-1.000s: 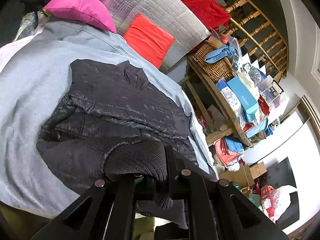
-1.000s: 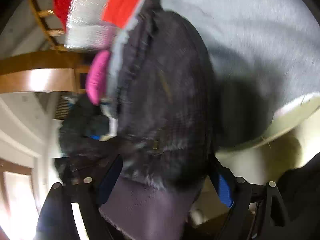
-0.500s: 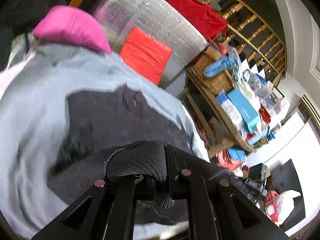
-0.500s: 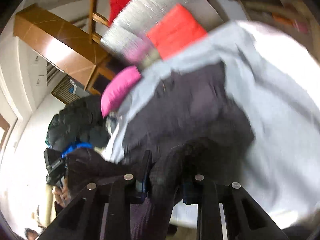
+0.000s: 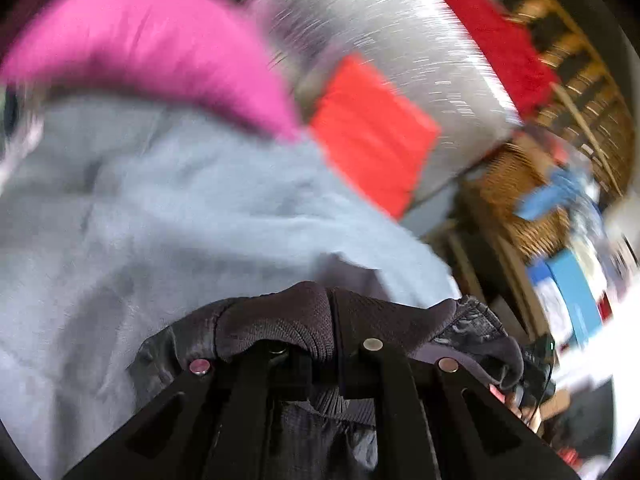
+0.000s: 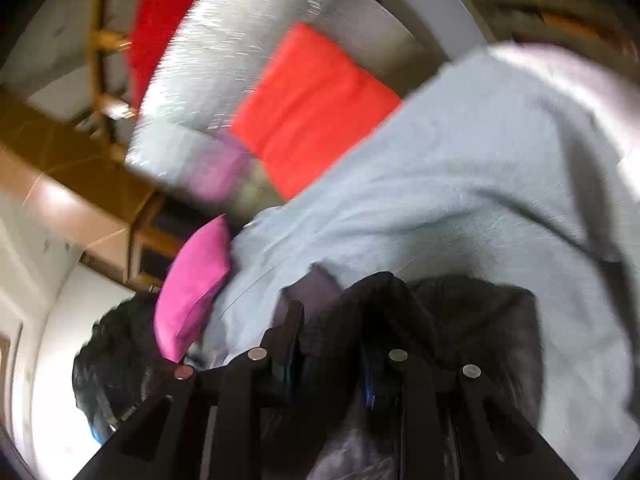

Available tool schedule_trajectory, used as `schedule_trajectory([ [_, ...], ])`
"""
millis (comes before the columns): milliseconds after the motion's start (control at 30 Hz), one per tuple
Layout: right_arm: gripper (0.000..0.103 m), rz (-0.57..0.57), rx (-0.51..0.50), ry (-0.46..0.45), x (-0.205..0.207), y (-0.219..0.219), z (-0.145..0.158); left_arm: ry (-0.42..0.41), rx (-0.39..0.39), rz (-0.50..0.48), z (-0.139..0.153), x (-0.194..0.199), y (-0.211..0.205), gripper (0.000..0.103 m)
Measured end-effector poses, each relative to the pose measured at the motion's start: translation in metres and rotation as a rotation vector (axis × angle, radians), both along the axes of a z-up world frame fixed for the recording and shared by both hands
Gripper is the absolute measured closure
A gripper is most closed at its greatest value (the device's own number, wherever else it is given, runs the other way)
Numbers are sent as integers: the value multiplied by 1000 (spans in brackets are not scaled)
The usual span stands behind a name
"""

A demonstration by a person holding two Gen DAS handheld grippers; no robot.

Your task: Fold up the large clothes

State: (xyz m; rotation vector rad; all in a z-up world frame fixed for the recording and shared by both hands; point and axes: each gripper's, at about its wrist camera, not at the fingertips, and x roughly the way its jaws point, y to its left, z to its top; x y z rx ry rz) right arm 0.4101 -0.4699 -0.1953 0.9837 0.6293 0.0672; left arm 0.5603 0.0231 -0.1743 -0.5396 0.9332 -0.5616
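A dark quilted jacket (image 5: 460,320) with a ribbed knit hem is bunched close to both cameras over the light grey bed cover (image 5: 140,220). My left gripper (image 5: 320,344) is shut on the jacket's ribbed hem (image 5: 276,324), which folds over the fingers. My right gripper (image 6: 332,332) is shut on another part of the same jacket (image 6: 480,320), whose dark cloth hangs over and beside the fingers. Most of the jacket is hidden below the grippers. Both views are blurred by motion.
A pink pillow (image 5: 140,48) and a red cushion (image 5: 372,132) lie at the far end of the bed (image 6: 460,160), against a silver quilted panel (image 5: 400,28). A cluttered wicker shelf (image 5: 532,208) stands to the right. A dark clothes pile (image 6: 112,356) lies left.
Both grippers have carried the jacket's hem forward toward the pillows. The jacket that lay spread on the bed is now bunched under the grippers. The pillow and cushion look much closer.
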Motion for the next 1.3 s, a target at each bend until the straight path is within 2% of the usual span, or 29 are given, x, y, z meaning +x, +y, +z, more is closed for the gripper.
schedule_trajectory([
  [133,77,-64,133,38,40,-15,-50,113,-47,60,-58,35,-1,92],
  [233,74,-46,394,40,49,-35,-87,119,-110,62,-76,36,6,92],
  [300,72,-26,592,-27,44,-47,-109,88,-130,43,-74,31,8,91],
  [333,70,-22,653,-60,39,-50,-117,69,-143,45,-70,25,9,85],
  [367,66,-15,683,-95,33,-51,-120,43,-157,47,-64,19,9,65],
  [400,62,-3,671,-111,28,-50,-117,-13,-174,50,-53,9,10,51],
  [433,45,10,637,-122,21,-49,-111,-116,-178,66,-39,-5,13,26],
  [467,29,14,603,-141,13,-49,-102,-196,-168,85,-26,-16,16,15],
  [500,24,-8,563,-178,0,-52,-90,-286,-143,111,-11,-29,22,14],
  [533,16,-51,520,-213,-16,-57,-78,-333,-119,131,0,-39,28,14],
  [600,10,-119,434,-243,-43,-66,-59,-313,-97,161,10,-51,35,14],
  [700,9,-114,255,-156,-68,-60,-31,-195,-48,190,6,-81,42,13],
  [767,9,-81,75,-51,-80,-44,-18,-94,16,253,-11,-107,47,13],
  [900,9,-30,-118,110,-82,-9,-29,24,84,354,-49,-149,57,13],
  [933,9,-27,-155,136,-83,-3,-36,38,121,368,-54,-153,55,13],
  [1000,9,-23,-237,205,-76,11,-48,31,248,380,-61,-159,48,13],
  [1033,13,-21,-278,240,-74,19,-53,46,273,376,-66,-158,45,13],
  [1067,23,-22,-309,253,-75,23,-57,68,253,367,-73,-156,43,13],
  [1100,27,-28,-357,264,-75,30,-58,83,246,370,-81,-155,45,13],
  [1133,30,-45,-430,278,-73,37,-56,97,271,378,-86,-151,43,11],
  [1200,32,-99,-513,304,-75,41,-53,107,339,368,-99,-141,39,8],
  [1300,32,-179,-555,327,-82,38,-41,92,387,384,-91,-138,34,8],
])
